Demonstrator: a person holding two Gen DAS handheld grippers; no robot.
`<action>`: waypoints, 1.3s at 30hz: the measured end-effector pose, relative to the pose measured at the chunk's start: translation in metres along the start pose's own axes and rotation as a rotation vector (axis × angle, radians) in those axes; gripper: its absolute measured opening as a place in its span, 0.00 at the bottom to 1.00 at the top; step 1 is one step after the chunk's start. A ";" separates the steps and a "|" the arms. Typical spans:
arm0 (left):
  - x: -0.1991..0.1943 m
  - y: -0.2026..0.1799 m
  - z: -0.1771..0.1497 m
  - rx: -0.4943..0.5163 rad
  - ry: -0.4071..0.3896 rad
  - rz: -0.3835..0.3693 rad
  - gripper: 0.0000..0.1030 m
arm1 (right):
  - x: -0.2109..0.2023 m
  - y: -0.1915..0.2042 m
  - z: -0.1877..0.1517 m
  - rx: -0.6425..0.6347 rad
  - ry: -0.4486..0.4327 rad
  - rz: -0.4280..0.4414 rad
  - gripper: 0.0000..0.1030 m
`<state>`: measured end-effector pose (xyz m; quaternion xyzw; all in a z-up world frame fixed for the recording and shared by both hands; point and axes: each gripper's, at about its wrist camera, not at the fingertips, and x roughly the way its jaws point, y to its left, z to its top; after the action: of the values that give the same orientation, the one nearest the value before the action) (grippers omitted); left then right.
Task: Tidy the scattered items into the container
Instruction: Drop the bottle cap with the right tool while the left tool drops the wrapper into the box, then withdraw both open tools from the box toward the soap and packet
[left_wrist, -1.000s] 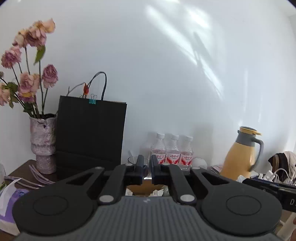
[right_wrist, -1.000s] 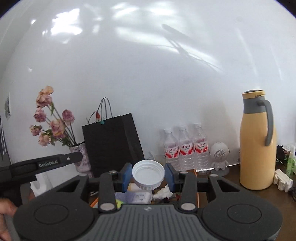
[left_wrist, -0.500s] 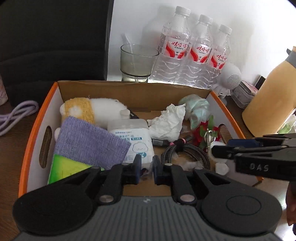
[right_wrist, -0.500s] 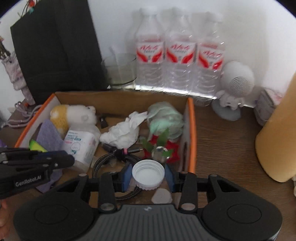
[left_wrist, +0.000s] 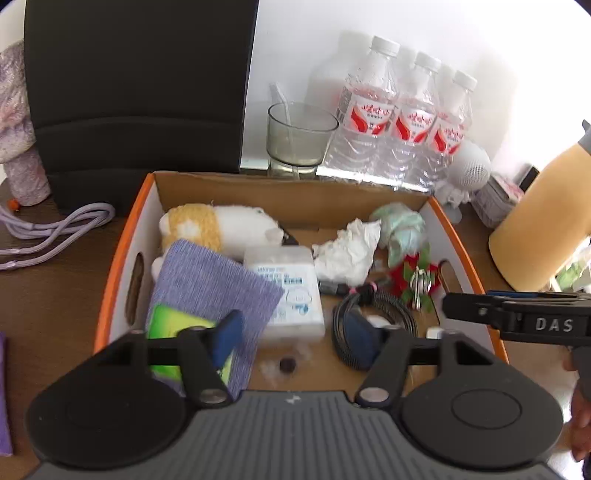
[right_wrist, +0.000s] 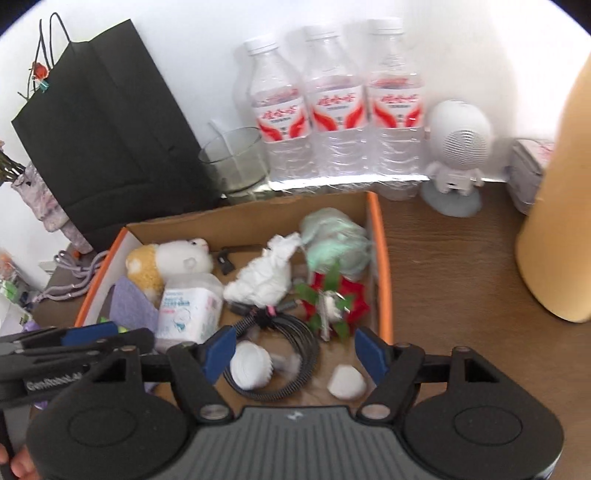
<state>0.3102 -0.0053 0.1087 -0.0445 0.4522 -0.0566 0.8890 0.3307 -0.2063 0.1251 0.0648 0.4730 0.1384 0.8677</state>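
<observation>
Left wrist view: left gripper (left_wrist: 295, 338) is hanging over the near edge of the box (left_wrist: 122, 258), jaws just opened wide, nothing between the pads. Straight below the gap a small dark bit (left_wrist: 287, 364) is lying on the box floor. Just ahead-left: purple cloth (left_wrist: 210, 284) over a green pack (left_wrist: 177, 328); ahead: wipes pack (left_wrist: 288, 291); ahead-right: coiled black cable (left_wrist: 373, 314). Further in: plush toy (left_wrist: 218, 225), crumpled tissue (left_wrist: 351, 251), mint cloth (left_wrist: 402, 225), red-green ornament (left_wrist: 417, 277). Right gripper's side is showing at the right edge.

Right wrist view: right gripper (right_wrist: 293, 354) is also sitting above the box, jaws just opened wide, pads not touching anything. White cap (right_wrist: 251, 365) is lying loose below, near the left pad, on the cable coil. A white shell-like piece (right_wrist: 345, 382) is lying near the right pad.

Beyond the box: glass (left_wrist: 299, 136), three bottles (left_wrist: 402, 122), black bag (left_wrist: 140, 85), white speaker (right_wrist: 456, 144), yellow jug (right_wrist: 557, 221) far right.
</observation>
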 end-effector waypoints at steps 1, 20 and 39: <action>-0.005 -0.003 -0.003 0.016 0.000 0.022 0.80 | -0.006 -0.001 -0.002 0.002 0.005 -0.010 0.72; -0.132 -0.025 -0.185 0.061 -0.574 0.118 1.00 | -0.127 0.020 -0.187 -0.234 -0.592 -0.065 0.81; -0.093 -0.064 -0.262 0.149 -0.329 -0.148 1.00 | -0.123 -0.033 -0.261 -0.256 -0.511 -0.107 0.82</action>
<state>0.0401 -0.0629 0.0372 -0.0201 0.2908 -0.1470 0.9452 0.0546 -0.2794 0.0741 -0.0374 0.2204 0.1302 0.9660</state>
